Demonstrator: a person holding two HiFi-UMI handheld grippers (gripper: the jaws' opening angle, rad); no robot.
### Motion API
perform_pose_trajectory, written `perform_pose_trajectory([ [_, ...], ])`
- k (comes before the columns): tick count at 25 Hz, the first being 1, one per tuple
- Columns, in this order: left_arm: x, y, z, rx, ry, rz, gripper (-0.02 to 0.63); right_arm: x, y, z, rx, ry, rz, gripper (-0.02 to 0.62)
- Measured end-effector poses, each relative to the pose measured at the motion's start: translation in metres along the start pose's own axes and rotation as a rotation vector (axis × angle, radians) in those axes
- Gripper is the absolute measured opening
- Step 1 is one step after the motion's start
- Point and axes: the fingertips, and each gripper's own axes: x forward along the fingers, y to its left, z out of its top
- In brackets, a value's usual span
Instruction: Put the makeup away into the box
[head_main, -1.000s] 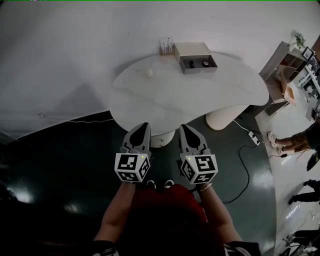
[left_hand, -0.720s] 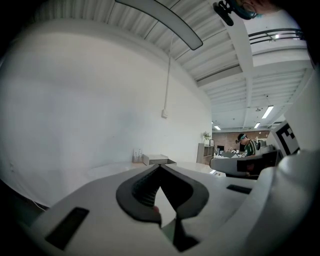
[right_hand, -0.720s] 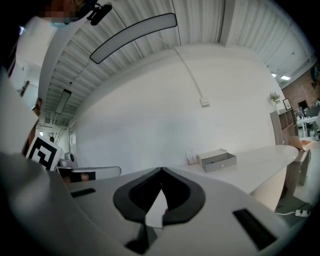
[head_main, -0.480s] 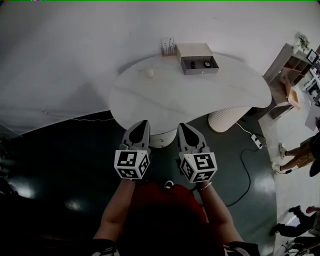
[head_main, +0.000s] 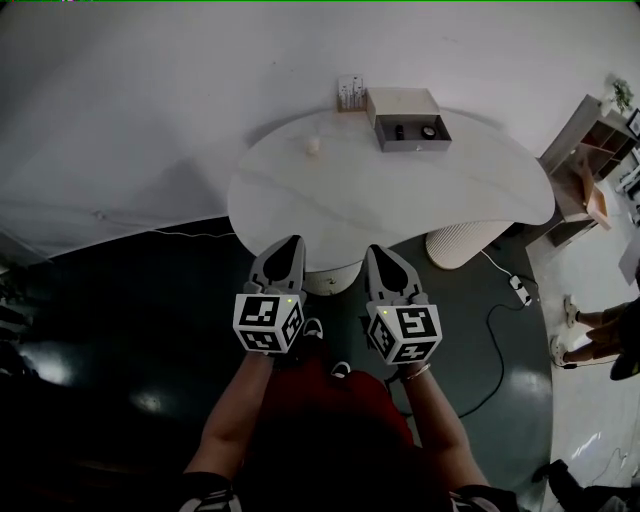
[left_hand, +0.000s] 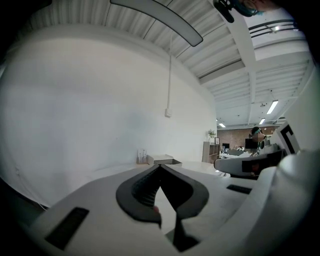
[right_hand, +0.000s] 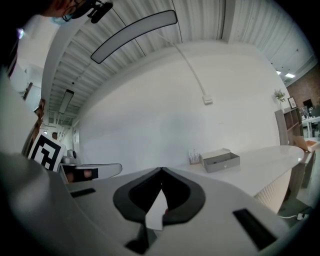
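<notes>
A grey box (head_main: 410, 128) stands open at the far side of the white table (head_main: 390, 200), its lid tipped back and small dark items inside. A small pale makeup item (head_main: 313, 146) lies alone on the table to the box's left. Both grippers hover side by side before the table's near edge, well short of the box. My left gripper (head_main: 285, 248) is shut with nothing in it, and so is my right gripper (head_main: 383, 255). The box (left_hand: 165, 160) shows far ahead past the left gripper (left_hand: 160, 166), and the box (right_hand: 220, 161) lies beyond the right gripper (right_hand: 161, 170).
Small bottles (head_main: 349, 92) stand against the wall left of the box. A ribbed pedestal (head_main: 460, 242) carries the table's right part. A cable and power strip (head_main: 518, 288) lie on the dark floor. A shelf unit (head_main: 590, 150) and a person's legs (head_main: 600, 335) are at the right.
The head view has shifted, so the table and box now sit a little further right and lower. Both grippers stay side by side and shut. The person at the right edge has walked.
</notes>
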Motion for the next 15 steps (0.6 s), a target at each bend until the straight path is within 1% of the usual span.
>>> perform_pose_trajectory([
  [7, 0.023, 0.023, -0.007, -0.006, 0.018, -0.003, 0.021, 0.026, -0.004, -0.004, -0.002, 0.014, -0.019, 0.012],
  [15, 0.081, 0.055, -0.008, -0.015, 0.043, -0.013, 0.021, 0.077, -0.027, 0.005, -0.004, 0.022, -0.057, 0.012],
])
